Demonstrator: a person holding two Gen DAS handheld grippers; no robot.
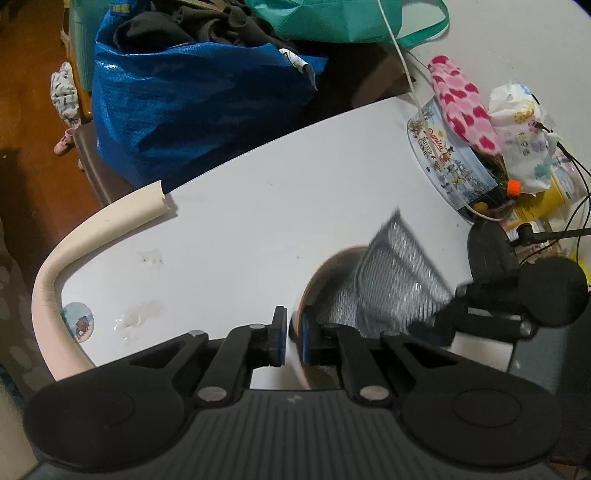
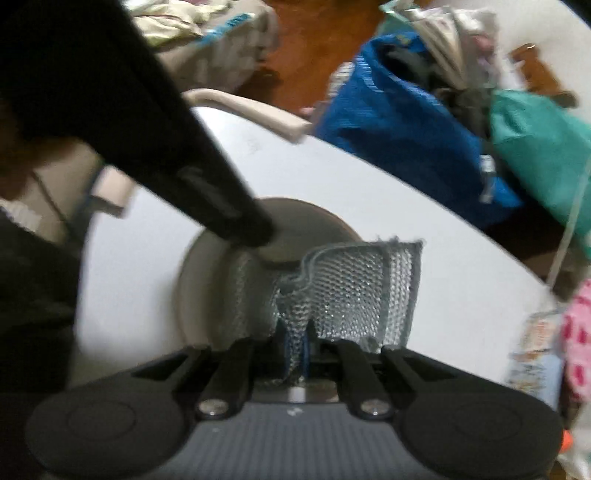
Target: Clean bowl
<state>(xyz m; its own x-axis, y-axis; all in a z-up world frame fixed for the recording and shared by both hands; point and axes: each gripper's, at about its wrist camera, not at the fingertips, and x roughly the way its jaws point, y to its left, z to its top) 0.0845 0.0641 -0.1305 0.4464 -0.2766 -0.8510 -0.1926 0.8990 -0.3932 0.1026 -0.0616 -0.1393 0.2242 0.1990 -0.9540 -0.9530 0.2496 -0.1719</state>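
Note:
On the white table [image 1: 277, 206] stands the bowl [image 1: 317, 275], pale outside with a brownish rim. My left gripper [image 1: 293, 341] is shut on its near rim, the blue pads pinching the wall. A silver mesh scrub cloth [image 1: 399, 280] hangs into the bowl from the right, blurred. My right gripper [image 1: 443, 314] holds it at the bowl's right side. In the right wrist view the right gripper [image 2: 295, 349] is shut on the cloth [image 2: 354, 291], which stands up over the grey bowl [image 2: 199, 280]. The left gripper [image 2: 255, 232] reaches the bowl's far rim as a dark bar.
A cream foam guard [image 1: 92, 229] lines the table's curved left edge. A blue bag [image 1: 184, 110] and a green bag [image 1: 332, 18] stand beyond the table. A cookie tin [image 1: 450, 158], a pink heart cloth [image 1: 465, 107] and cables crowd the right.

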